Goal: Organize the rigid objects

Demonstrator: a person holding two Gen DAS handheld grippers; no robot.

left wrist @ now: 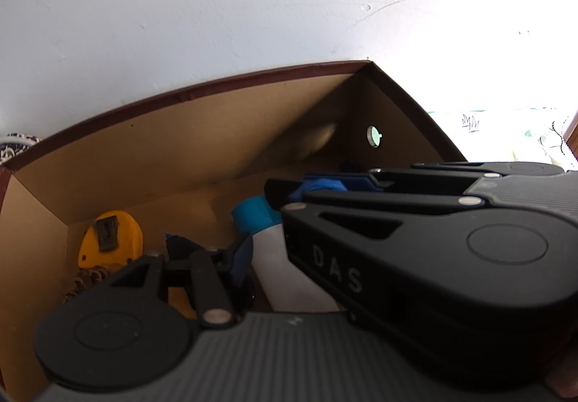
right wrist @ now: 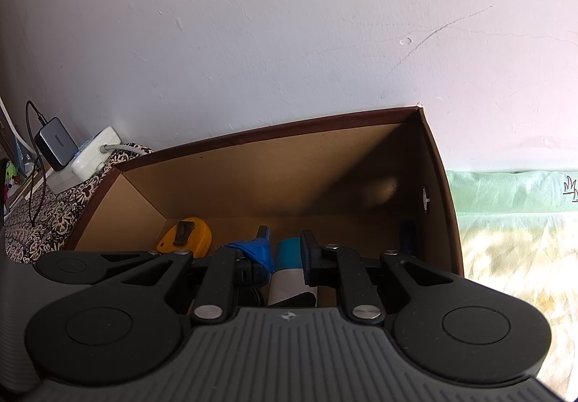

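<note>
Cardboard box [right wrist: 253,178]: contains a white bottle with teal cap [right wrist: 292,282], lying on the floor of the box, and a yellow tape measure [right wrist: 191,235] towards the left wall.
Right tongs [right wrist: 285,253]: parted, set either side of the cap; grip cannot be told.
Left tongs [left wrist: 216,250]: lowered into the box beside the bottle; one finger is hidden, state cannot be told.

A lived-in room of a home: a plain plastered wall [right wrist: 253,22] with hairline cracks, a cardboard box [right wrist: 253,178] of odds and ends against it, a light green printed sheet [right wrist: 513,199] beside the box, and chargers [right wrist: 72,149] plugged in on a black-and-white floral cloth [right wrist: 47,217].
</note>
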